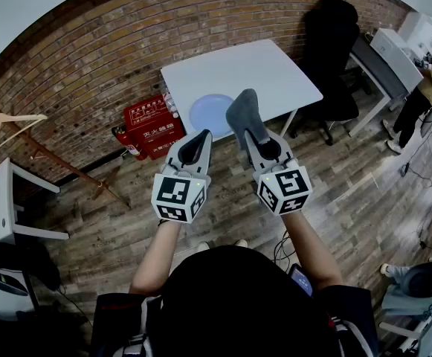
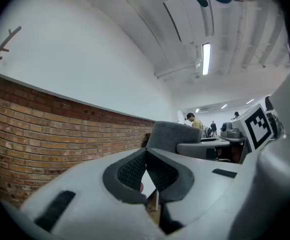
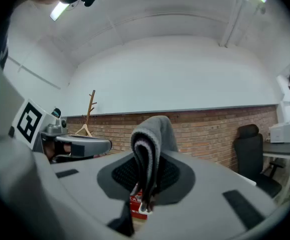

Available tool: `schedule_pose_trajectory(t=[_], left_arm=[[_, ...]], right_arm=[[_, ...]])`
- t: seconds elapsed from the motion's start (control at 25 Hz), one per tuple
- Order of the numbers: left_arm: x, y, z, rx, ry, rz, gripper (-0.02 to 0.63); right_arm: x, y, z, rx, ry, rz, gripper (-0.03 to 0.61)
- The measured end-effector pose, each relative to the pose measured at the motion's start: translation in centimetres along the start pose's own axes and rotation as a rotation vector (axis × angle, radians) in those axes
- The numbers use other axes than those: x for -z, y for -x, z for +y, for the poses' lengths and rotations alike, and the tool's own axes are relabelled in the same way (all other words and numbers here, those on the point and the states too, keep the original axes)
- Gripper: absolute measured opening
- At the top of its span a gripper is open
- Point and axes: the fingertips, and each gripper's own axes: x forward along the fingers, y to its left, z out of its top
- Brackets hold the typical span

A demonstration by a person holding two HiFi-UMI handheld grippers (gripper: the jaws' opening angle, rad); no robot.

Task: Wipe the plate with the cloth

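Observation:
A pale blue plate (image 1: 210,113) lies on the white table (image 1: 275,69) ahead of me, near its front edge. My right gripper (image 1: 258,140) is shut on a folded grey cloth (image 1: 243,116), which sticks up from the jaws; the same cloth (image 3: 149,144) hangs pinched between the pads in the right gripper view. My left gripper (image 1: 196,146) is shut with nothing between its jaws, held level to the left of the right one. Both grippers hover above the floor in front of the table. From the left gripper view the cloth (image 2: 172,135) shows to the right.
A brick wall (image 1: 89,58) runs behind the table. Red boxes (image 1: 152,125) and a fire extinguisher (image 1: 126,142) stand at the wall's foot, left of the table. A black office chair (image 1: 334,58) stands to the right. A white side table (image 1: 4,199) is at far left.

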Motion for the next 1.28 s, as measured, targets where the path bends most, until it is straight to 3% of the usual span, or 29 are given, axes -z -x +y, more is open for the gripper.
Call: schedule_pose_trajectory(t=[0.32,0.52,0.64,1.28], left_arm=[[0.5,-0.9,-0.4,-0.016,0.001,0.013,0.015],[0.6,-1.0,-0.5,-0.048,0.131,-0.018,0.015],[0.7,-1.3,-0.3,-0.077,0.166,-0.026,0.015],[2.2,-2.8,-3.5,-0.088,0.117,0.014,0.015]], right_arm=[[0.1,0.1,-1.5,-0.005,0.006,-0.004,0.058],[0.6,0.4,-2.3,-0.028,0.003,0.003,0.058],[0.7,0.4,-2.8,-0.044,0.014,0.005,0.058],[2.7,1.7,-5.6,-0.094,-0.022,0.012,0.058]])
